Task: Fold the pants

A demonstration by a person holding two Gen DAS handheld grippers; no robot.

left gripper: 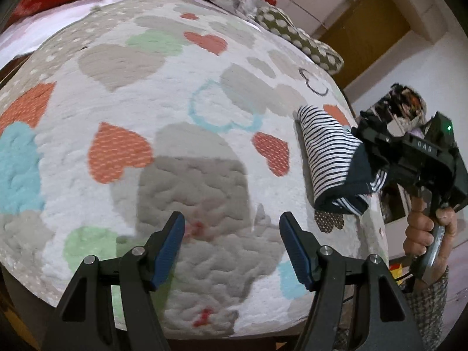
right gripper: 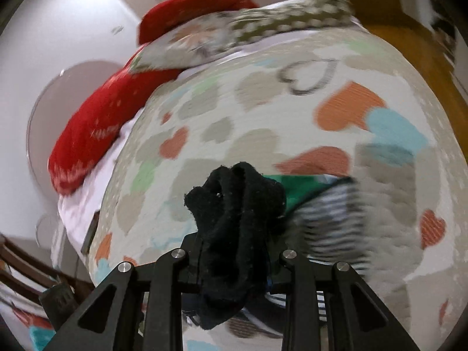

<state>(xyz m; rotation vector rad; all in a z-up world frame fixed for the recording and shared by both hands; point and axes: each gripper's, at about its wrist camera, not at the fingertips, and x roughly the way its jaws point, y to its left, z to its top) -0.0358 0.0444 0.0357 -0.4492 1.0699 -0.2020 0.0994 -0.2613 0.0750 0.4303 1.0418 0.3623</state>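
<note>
The pants (left gripper: 330, 158) are navy-and-white striped with a dark waistband, folded into a small bundle near the right edge of the bed. My right gripper (left gripper: 371, 158) is shut on their dark waistband end. In the right wrist view the bunched dark fabric (right gripper: 237, 234) fills the jaws of my right gripper (right gripper: 234, 251), with the blurred striped part (right gripper: 330, 222) trailing right. My left gripper (left gripper: 232, 248) is open and empty, above the quilt (left gripper: 175, 117), left of the pants.
The bed carries a white quilt with coloured hearts. Red pillows (right gripper: 96, 134) and a spotted olive pillow (left gripper: 301, 38) lie at its head. A wooden door (left gripper: 368, 32) stands beyond the bed's right edge. A dark chair frame (right gripper: 29, 266) shows at lower left.
</note>
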